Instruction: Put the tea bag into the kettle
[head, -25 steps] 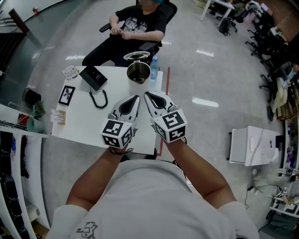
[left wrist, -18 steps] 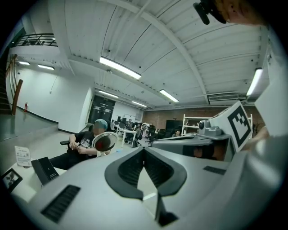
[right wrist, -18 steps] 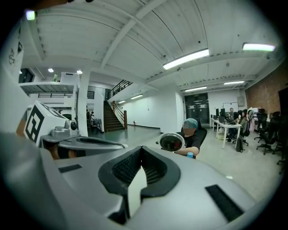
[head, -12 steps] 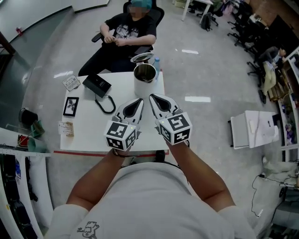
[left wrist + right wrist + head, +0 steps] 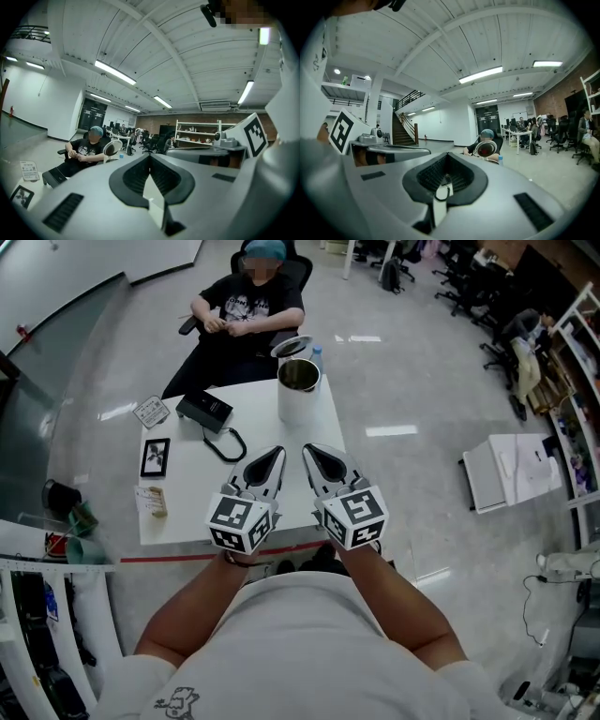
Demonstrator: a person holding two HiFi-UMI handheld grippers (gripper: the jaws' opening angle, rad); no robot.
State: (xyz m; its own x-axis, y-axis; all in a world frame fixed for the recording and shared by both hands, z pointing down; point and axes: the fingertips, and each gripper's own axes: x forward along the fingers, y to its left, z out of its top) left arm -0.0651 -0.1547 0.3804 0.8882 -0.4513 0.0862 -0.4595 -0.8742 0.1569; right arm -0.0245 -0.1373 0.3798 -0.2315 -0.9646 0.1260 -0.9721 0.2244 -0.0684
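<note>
Head view — cylindrical kettle [image 5: 297,405], shiny rim, smooth white table [image 5: 202,495]

Upright steel kettle [image 5: 299,395], lid [image 5: 292,345] open, at table's [image 5: 202,488] far edge; tea bag [image 5: 151,500] perhaps front-left.

White table [image 5: 192,493], white kettle [image 5: 298,407] with silvery inside, black box [image 5: 204,409], red floor tape [image 5: 187,557]

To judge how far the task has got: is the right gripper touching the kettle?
Apart. The head view shows a stretch of bare table between the right gripper, jaws shut, and the kettle.
</note>
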